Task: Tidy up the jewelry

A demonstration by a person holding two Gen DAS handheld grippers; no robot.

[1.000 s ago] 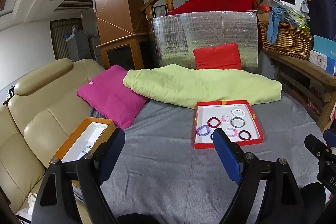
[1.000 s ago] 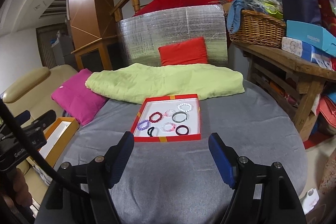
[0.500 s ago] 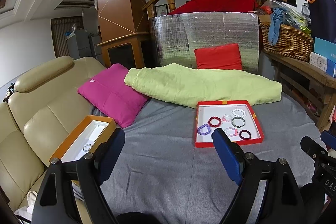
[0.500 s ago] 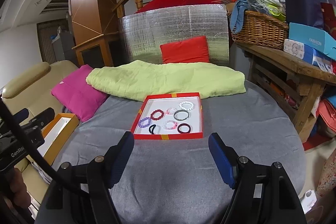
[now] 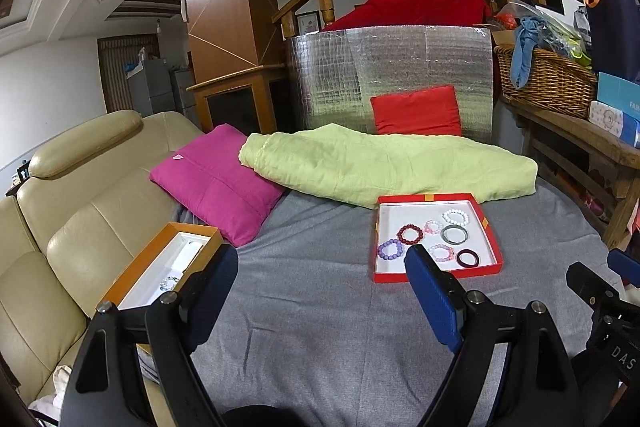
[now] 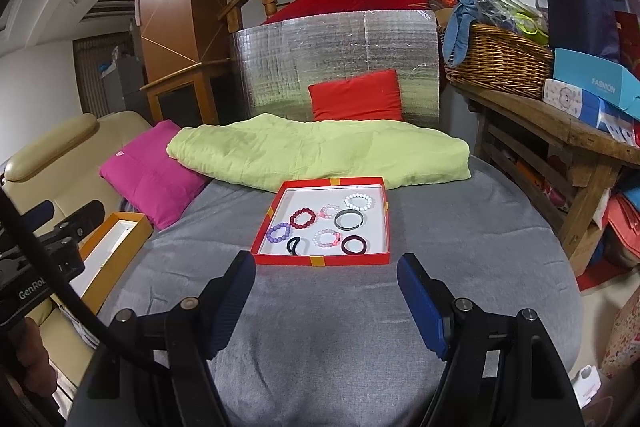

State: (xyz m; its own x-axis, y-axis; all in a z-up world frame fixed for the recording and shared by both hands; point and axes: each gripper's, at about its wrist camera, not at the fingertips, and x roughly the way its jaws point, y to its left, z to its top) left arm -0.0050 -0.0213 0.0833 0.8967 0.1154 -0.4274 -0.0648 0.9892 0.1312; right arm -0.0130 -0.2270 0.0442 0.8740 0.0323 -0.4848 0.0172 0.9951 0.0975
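Observation:
A red tray [image 6: 320,261] with a white floor lies on the grey cloth and holds several bracelets, among them a dark red bead one [image 6: 303,218], a purple one [image 6: 278,231] and a white one [image 6: 358,202]. It also shows in the left wrist view [image 5: 436,274]. A long orange box [image 5: 132,267] with a white lining and a small bracelet [image 5: 169,283] sits on the sofa at the left. My right gripper [image 6: 326,267] is open and empty, just short of the tray's near edge. My left gripper [image 5: 320,259] is open and empty, between box and tray.
A green blanket [image 6: 316,151], a pink cushion [image 6: 152,175] and a red cushion [image 6: 356,97] lie behind the tray. A beige sofa [image 5: 68,195] is at the left. A wooden bench [image 6: 560,131] with a wicker basket [image 6: 496,59] and boxes stands at the right.
Both grippers have moved slightly forward toward the tray, which now looks a little nearer. Both stay open and empty.

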